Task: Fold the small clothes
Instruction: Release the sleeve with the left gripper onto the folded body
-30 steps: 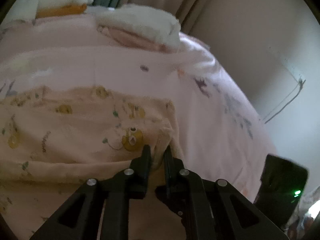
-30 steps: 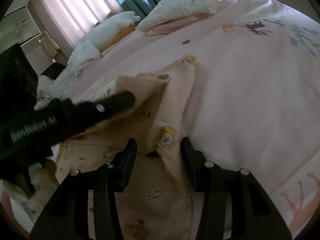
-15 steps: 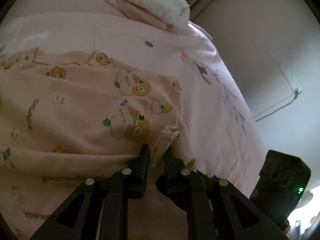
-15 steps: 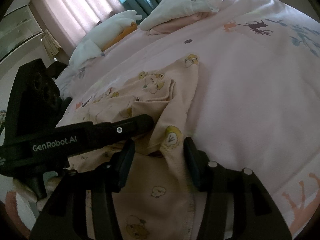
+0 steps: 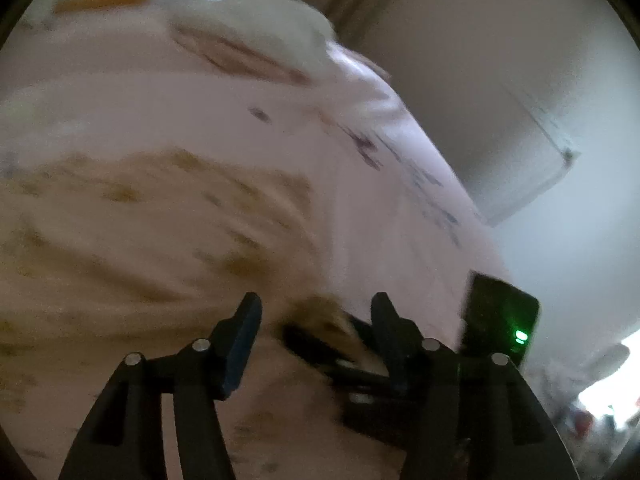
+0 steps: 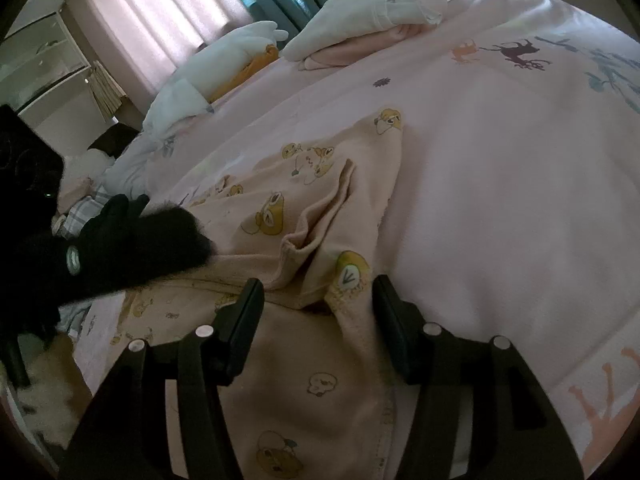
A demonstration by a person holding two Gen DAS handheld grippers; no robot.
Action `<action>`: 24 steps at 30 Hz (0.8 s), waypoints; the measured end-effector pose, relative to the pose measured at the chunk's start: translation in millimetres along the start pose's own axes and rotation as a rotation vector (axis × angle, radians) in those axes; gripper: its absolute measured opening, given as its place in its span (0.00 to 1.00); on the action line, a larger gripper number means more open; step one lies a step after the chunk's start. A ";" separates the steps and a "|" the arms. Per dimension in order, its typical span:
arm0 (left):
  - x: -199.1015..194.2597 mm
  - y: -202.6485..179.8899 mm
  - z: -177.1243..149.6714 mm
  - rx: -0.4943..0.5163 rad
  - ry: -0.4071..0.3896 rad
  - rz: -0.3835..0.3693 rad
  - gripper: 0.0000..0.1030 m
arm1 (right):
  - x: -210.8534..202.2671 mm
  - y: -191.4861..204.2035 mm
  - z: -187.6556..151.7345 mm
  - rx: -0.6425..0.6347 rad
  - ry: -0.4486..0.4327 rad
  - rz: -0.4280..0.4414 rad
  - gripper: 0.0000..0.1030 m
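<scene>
A small peach garment with yellow cartoon prints (image 6: 304,216) lies partly folded on the pink bedspread (image 6: 500,200). It shows blurred in the left wrist view (image 5: 132,232). My left gripper (image 5: 316,312) is open and empty just above the garment's near edge; it appears as a dark blurred shape at the left of the right wrist view (image 6: 132,240). My right gripper (image 6: 318,292) is open, its jaws standing either side of a bunched fold and hem of the garment, not closed on it.
Folded white and pink clothes (image 6: 372,8) lie at the far side of the bed. A white and orange pile (image 6: 240,52) sits near the curtains. The other gripper's black body with a green light (image 5: 500,320) is at the right.
My left gripper has opened and let go of the garment's edge, and it is moving, so its view is blurred. The released fold has dropped onto the garment. The right gripper has stayed open in place.
</scene>
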State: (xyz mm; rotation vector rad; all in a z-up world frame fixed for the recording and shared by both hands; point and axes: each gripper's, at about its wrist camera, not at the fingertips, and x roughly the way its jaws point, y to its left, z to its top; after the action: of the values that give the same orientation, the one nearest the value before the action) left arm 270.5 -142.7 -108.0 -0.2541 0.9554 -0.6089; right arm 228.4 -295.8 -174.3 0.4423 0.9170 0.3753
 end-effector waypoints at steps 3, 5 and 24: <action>-13.7 24.0 4.5 -0.004 -0.064 0.209 0.56 | -0.4 0.1 -0.6 0.000 -0.001 0.001 0.56; -20.4 45.6 6.3 -0.027 -0.075 0.279 0.56 | -0.4 0.3 -0.6 0.000 0.000 0.000 0.56; -30.8 141.1 -34.3 -0.065 -0.110 0.494 0.56 | -0.2 3.3 -2.3 -0.015 0.001 -0.022 0.57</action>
State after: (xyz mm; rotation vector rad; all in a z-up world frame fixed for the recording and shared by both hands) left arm 281.6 -8.8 -171.3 -0.0999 0.8889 -0.1098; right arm 226.0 -292.7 -173.7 0.4181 0.9185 0.3621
